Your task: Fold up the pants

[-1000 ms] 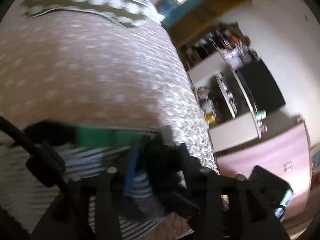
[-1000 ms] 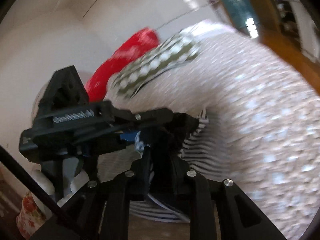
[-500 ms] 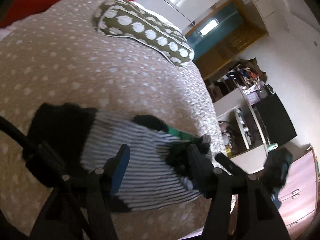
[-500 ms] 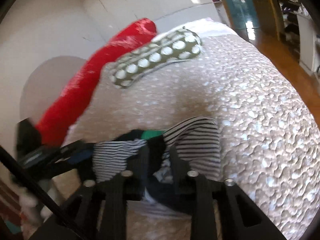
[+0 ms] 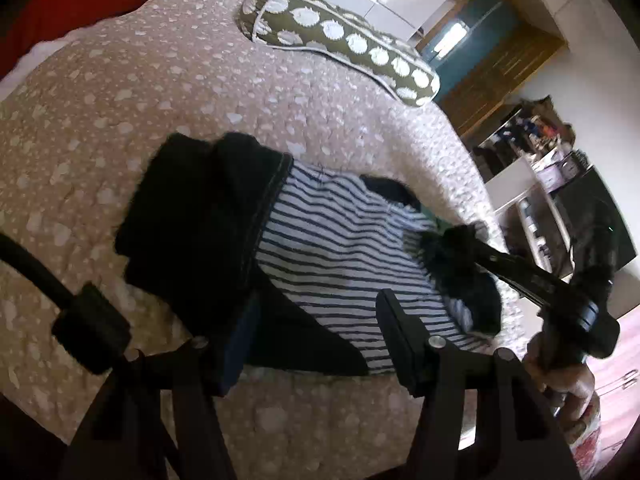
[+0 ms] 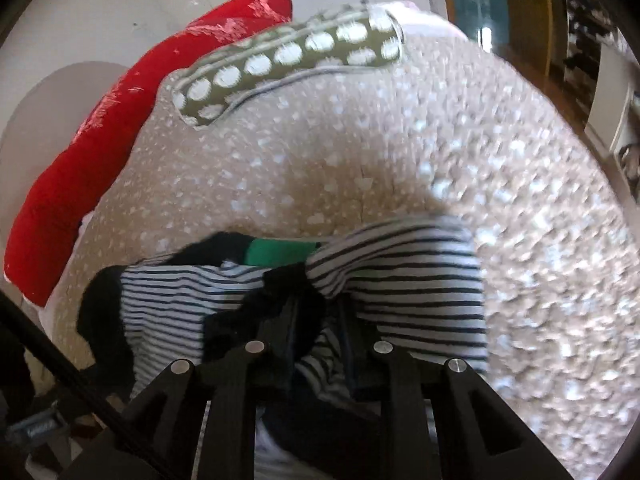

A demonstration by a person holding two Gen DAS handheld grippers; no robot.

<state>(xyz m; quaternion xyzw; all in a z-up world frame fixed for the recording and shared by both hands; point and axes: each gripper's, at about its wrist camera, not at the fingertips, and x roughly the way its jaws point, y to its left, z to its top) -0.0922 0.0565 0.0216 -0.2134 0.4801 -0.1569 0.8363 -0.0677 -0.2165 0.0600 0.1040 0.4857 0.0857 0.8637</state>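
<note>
The left hand-held gripper (image 5: 316, 332) hovers spread and empty; the right hand-held gripper (image 6: 316, 320) pinches the striped pants (image 6: 408, 280) (keep that fold's edges aligned on the bed (image 6: 400, 152)).

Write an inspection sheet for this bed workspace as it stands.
Surface: speckled beige bedspread, lumpy.
Job's things: striped pants with black cuff and green band, bunched, partly folded.
Clutter: dotted olive pillow and red cushion at the far end.
Grippers: left claw open over the pants, gripping nothing, its jaws have just been opening; right claw shut on striped fabric.
Cables: black cable beside the left claw.
Surroundings: cluttered shelves, wooden door frame.
</note>
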